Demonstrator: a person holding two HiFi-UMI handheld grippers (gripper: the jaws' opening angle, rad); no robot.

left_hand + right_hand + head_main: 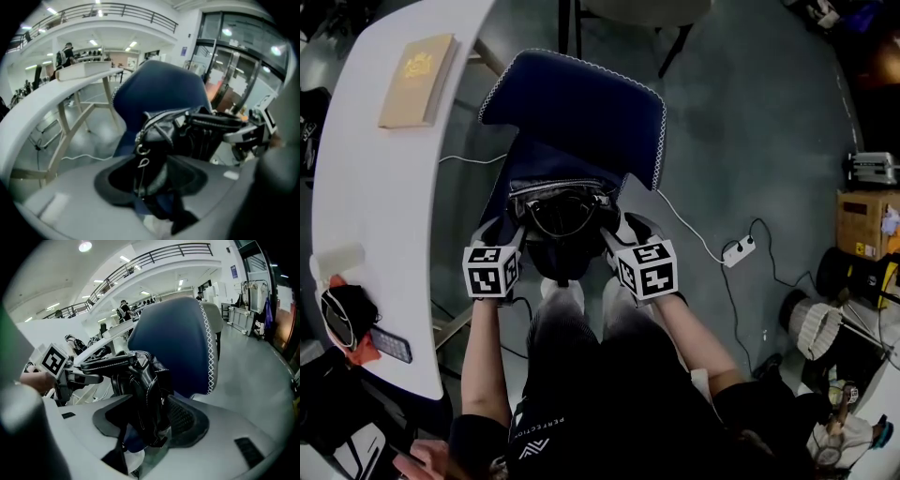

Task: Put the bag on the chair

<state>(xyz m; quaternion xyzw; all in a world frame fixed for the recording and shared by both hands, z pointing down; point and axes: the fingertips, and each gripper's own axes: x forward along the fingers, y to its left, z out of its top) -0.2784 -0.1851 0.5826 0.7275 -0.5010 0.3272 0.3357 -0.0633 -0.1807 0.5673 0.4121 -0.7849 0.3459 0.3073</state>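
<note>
A black leather bag [562,223] with a curved handle sits at the front of the blue chair's seat [525,173], below its backrest [572,103]. My left gripper [516,232] clasps the bag's left end and my right gripper [614,232] its right end. In the left gripper view the bag's end [159,136], with a zip pull, fills the gap of the left gripper [150,183]. In the right gripper view the stitched side of the bag [145,394] lies between the pads of the right gripper [152,423], with the backrest [173,343] behind. Whether the bag rests on the seat I cannot tell.
A white curved table [356,234] runs along the left, with a tan book [417,80], a black bundle [347,314] and a remote [391,345]. A power strip [738,250] with cables lies on the floor to the right, near boxes [867,225]. Another chair's legs [666,37] stand beyond.
</note>
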